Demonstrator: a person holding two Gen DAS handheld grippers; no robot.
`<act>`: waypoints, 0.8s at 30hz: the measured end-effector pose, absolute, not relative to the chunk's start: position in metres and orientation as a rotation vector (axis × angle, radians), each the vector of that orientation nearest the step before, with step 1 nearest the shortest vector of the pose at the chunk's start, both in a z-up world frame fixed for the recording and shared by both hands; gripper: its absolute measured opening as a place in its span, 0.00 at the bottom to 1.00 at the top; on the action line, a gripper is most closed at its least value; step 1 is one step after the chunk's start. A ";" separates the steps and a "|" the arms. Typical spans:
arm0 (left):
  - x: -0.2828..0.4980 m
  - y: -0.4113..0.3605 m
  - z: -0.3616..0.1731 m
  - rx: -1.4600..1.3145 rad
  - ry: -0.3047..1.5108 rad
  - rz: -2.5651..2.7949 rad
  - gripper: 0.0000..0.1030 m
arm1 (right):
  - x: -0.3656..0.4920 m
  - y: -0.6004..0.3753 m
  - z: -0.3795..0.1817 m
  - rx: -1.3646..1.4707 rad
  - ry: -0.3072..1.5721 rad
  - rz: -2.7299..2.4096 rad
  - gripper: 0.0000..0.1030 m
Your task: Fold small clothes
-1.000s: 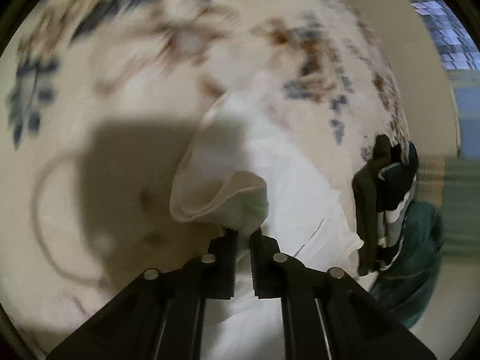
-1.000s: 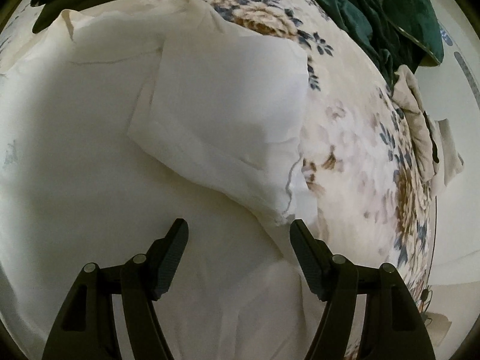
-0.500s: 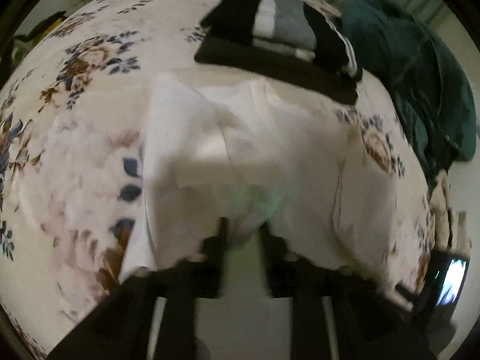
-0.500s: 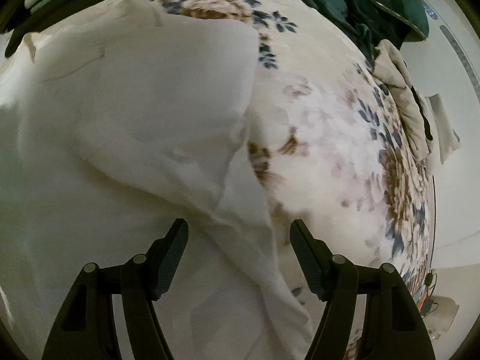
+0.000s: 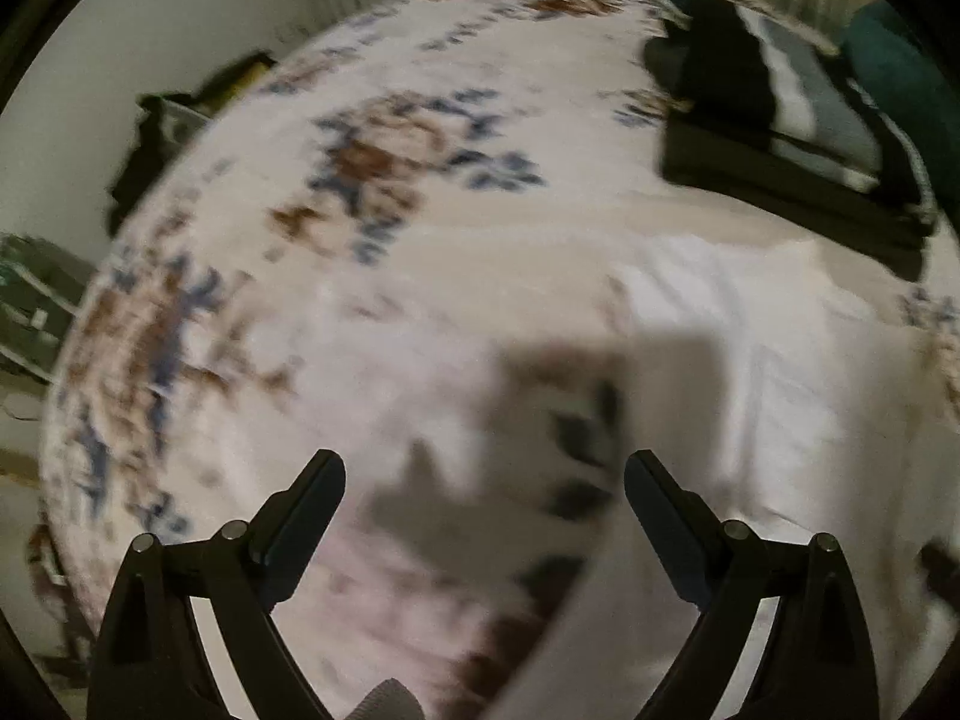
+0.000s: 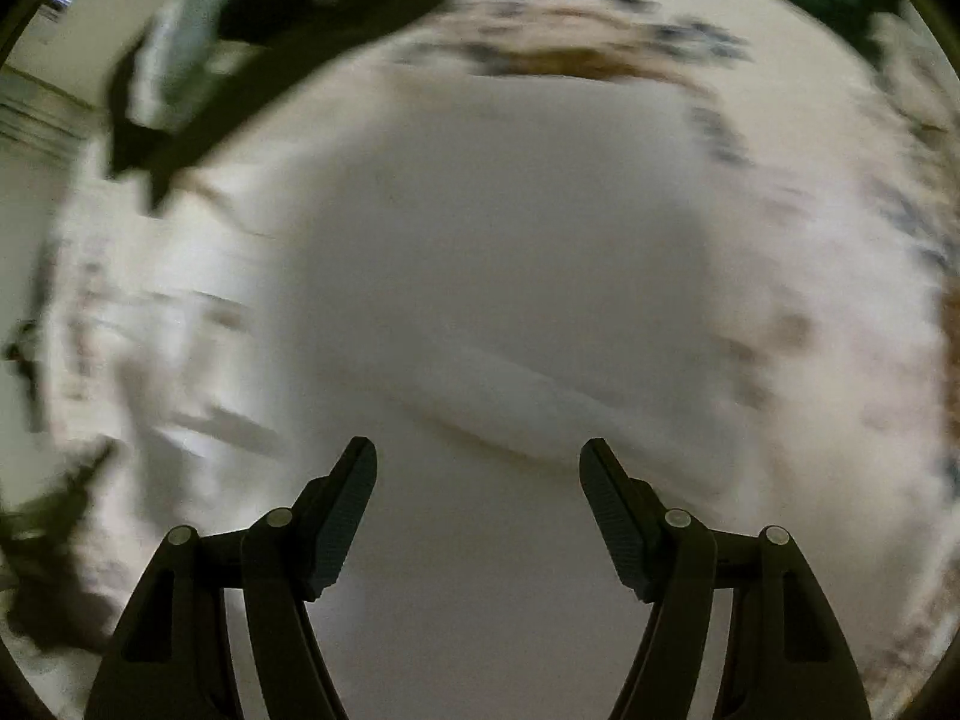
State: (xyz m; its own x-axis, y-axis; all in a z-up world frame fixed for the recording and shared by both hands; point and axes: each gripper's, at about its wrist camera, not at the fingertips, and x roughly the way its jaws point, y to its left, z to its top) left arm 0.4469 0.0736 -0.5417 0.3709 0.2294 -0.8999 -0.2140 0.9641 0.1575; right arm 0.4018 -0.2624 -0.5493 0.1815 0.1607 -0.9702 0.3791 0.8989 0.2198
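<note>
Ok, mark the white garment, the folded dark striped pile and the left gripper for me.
white garment (image 6: 510,276), right wrist view, its flat middle.
folded dark striped pile (image 5: 798,120), left wrist view, the top striped piece.
left gripper (image 5: 485,480), left wrist view, midway between its open jaws.

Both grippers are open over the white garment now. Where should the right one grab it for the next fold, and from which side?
Probably the raised folded edge of the white garment, just ahead of the open right gripper. It forms a thick ridge across the fingers' line, so coming straight forward and low should let them close over it. Blur hides finer detail.
</note>
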 end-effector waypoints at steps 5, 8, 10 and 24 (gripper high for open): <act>0.448 0.089 -0.548 -0.012 1.181 0.316 0.93 | 0.473 -0.204 -0.551 0.578 1.417 0.078 0.70; 0.446 0.092 -0.556 -0.018 1.207 0.310 0.93 | 0.498 -0.178 -0.572 0.701 1.493 0.122 0.64; 0.449 0.090 -0.562 -0.015 1.220 0.304 0.93 | 0.505 -0.169 -0.591 0.782 1.539 0.121 0.55; 0.468 0.084 -0.573 -0.023 1.261 0.234 0.93 | 0.521 -0.214 -0.583 0.546 1.518 -0.106 0.05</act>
State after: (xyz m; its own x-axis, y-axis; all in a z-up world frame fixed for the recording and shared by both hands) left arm 0.4678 0.0841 -0.5727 0.2846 0.1625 -0.9448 -0.1877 0.9759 0.1113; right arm 0.5208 -0.2140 -0.5827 0.0733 0.2664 -0.9611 0.3970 0.8762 0.2732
